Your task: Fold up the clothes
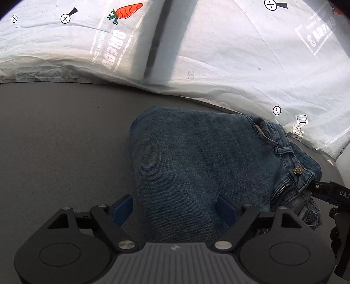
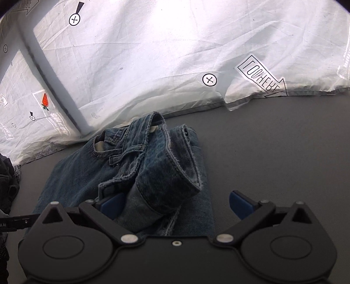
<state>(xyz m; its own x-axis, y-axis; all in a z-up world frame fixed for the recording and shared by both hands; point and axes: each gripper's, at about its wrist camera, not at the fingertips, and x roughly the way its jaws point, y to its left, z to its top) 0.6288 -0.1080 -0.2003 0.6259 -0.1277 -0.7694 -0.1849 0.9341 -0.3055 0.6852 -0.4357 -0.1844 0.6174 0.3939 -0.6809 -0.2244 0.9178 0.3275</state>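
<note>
The white sheet (image 1: 240,65) bore a mirrored "GO HERE" arrow (image 2: 262,76); a black device (image 1: 336,192) at the frame's edge read "DAS"

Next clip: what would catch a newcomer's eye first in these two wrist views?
The folded blue jeans lie on the grey surface, filling the middle of both views, with their hems bunched on top in the right wrist view. Both the left hand-held gripper and the right hand-held gripper are open over the denim. Behind runs a white printed sheet, with an orange carrot print at top left.
</note>
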